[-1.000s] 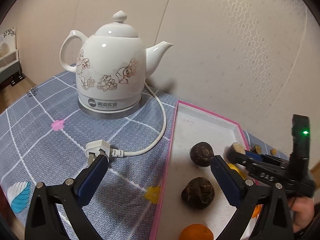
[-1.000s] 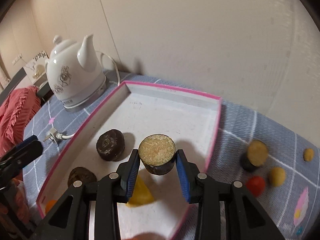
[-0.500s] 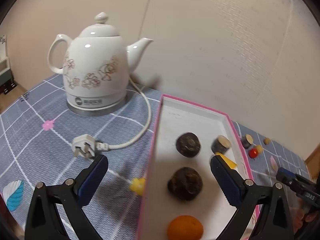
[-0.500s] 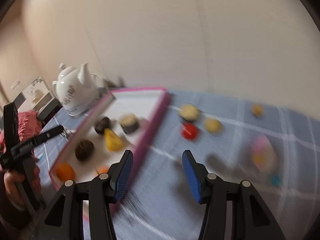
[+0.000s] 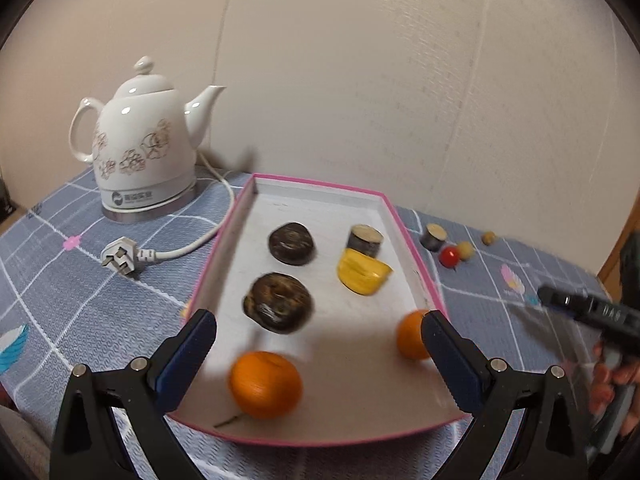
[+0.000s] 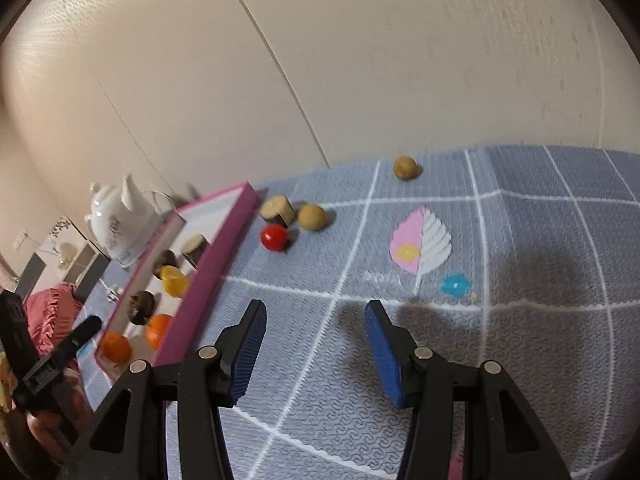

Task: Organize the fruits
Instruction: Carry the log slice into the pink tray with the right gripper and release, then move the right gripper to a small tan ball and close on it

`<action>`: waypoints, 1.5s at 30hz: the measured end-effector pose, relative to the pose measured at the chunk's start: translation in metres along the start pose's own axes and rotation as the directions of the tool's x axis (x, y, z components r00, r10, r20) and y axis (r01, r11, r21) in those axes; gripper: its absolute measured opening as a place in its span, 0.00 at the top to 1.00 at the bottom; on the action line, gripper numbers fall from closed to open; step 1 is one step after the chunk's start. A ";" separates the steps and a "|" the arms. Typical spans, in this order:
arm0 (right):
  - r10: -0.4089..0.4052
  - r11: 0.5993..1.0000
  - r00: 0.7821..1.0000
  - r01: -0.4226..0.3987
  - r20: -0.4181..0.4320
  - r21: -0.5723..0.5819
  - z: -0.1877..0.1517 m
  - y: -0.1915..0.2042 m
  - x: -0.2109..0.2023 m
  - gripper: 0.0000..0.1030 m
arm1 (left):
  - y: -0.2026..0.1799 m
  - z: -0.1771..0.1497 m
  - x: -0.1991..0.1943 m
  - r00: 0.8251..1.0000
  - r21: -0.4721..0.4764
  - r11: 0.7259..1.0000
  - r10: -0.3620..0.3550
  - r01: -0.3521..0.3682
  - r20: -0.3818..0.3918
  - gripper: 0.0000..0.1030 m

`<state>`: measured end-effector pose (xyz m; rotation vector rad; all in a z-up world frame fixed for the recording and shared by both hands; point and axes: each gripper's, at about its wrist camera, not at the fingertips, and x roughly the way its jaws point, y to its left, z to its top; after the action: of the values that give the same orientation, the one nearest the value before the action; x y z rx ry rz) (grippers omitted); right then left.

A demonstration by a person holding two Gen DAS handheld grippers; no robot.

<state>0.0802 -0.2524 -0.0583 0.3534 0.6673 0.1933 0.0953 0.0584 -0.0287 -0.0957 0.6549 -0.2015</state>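
A pink-rimmed tray [image 5: 320,182] [image 6: 224,248] holds two dark round fruits [image 5: 291,243] [image 5: 278,302], a cut dark piece [image 5: 365,239], a yellow slice [image 5: 362,276] and two oranges [image 5: 265,384] [image 5: 410,334]. On the cloth right of the tray lie a cut dark piece [image 6: 276,209], a red cherry tomato [image 6: 274,237] and two tan round fruits [image 6: 312,217] [image 6: 405,167]. My left gripper [image 5: 318,344] is open and empty over the tray's near end. My right gripper [image 6: 316,344] is open and empty above the cloth, right of the tray.
A white floral kettle [image 5: 142,152] stands at the back left, its cord and plug [image 5: 120,258] lying on the grey checked tablecloth [image 6: 520,260]. A wall runs close behind the table. The right gripper's body [image 5: 588,312] shows at the right of the left wrist view.
My right gripper let go of the cut dark piece in the tray, opened, and swung right and back over the cloth. My left gripper moved right, over the tray.
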 end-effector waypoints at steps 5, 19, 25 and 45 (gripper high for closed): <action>-0.007 1.000 1.000 0.007 0.001 -0.009 0.000 0.003 -0.001 0.49 | -0.014 -0.004 -0.005 1.000 0.029 0.999 -0.028 0.029 -0.013 0.00; -0.049 0.999 0.999 0.049 -0.020 -0.013 -0.004 -0.005 0.010 0.49 | -0.026 0.001 0.000 0.999 0.003 0.999 -0.034 0.034 -0.032 0.00; -0.055 0.998 0.998 0.055 -0.011 -0.026 -0.004 -0.005 0.012 0.49 | -0.030 0.005 0.000 0.999 0.005 0.999 -0.051 0.051 -0.015 0.00; -0.056 0.994 0.996 0.048 -0.073 -0.101 0.043 0.008 0.065 0.56 | -0.028 0.005 -0.003 0.999 0.003 0.999 -0.051 0.051 -0.001 0.00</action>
<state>0.1570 -0.2378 -0.0612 0.2341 0.7380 0.1900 0.0919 0.0323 -0.0184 -0.1093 0.6530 -0.2520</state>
